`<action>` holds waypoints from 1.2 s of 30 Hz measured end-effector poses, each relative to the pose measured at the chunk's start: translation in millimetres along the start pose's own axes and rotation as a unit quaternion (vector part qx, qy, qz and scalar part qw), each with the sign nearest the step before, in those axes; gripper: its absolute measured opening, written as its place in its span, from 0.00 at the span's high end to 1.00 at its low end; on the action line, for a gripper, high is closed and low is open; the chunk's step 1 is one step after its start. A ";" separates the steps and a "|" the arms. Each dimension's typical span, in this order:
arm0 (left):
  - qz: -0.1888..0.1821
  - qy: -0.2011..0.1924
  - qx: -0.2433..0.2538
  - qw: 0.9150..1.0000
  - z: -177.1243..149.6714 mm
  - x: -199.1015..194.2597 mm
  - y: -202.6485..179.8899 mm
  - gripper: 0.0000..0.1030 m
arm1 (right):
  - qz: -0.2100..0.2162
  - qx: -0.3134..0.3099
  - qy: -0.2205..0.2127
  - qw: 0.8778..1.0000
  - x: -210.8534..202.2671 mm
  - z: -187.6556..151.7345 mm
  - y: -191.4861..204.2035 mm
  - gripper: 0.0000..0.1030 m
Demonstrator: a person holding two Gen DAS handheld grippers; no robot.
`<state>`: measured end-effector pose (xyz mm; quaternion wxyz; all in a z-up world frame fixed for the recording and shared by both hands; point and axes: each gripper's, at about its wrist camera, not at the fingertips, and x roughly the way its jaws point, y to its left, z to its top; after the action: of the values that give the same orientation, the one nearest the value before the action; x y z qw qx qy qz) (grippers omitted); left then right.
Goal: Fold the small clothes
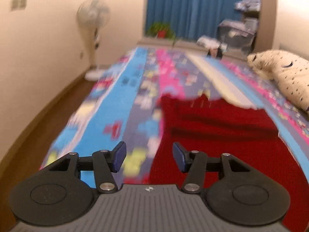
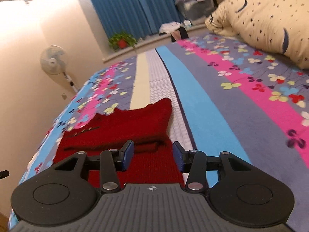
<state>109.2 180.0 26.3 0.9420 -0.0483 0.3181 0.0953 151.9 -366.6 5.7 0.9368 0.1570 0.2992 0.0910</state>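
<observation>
A dark red knitted garment [image 1: 218, 123] lies flat on the flowered bedspread [image 1: 119, 100], with one part folded over across its middle. In the left wrist view my left gripper [image 1: 149, 158] is open and empty, hovering over the garment's near left edge. The view is blurred. In the right wrist view the same red garment [image 2: 135, 123] lies ahead, and my right gripper [image 2: 153, 156] is open and empty just above its near right part, close to the folded ridge.
A cream pillow with dark marks [image 2: 266, 19] lies at the right of the bed [image 2: 222, 96]. A standing fan [image 2: 54, 60] is by the left wall. A potted plant [image 2: 121, 40], blue curtains [image 2: 139, 5] and plastic storage boxes [image 2: 195, 3] are beyond the bed.
</observation>
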 end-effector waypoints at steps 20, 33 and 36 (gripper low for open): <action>-0.028 0.250 -0.056 0.966 -82.1 26.1 30.4 0.73 | -0.096 0.003 0.254 0.962 -3.7 -118.5 -22.4 0.65; -0.045 0.254 0.001 0.966 -90.5 21.6 10.5 0.87 | -0.074 0.000 0.247 0.966 2.6 -110.2 -19.4 0.89; -0.043 0.234 0.022 0.971 -89.5 9.8 3.0 0.87 | -0.051 0.025 0.211 0.976 -11.1 -97.2 -22.7 0.90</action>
<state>63.4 170.9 -50.8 0.8454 -0.0622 0.5294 0.0336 87.4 -367.4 -71.3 0.8516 0.1424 0.5001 0.0669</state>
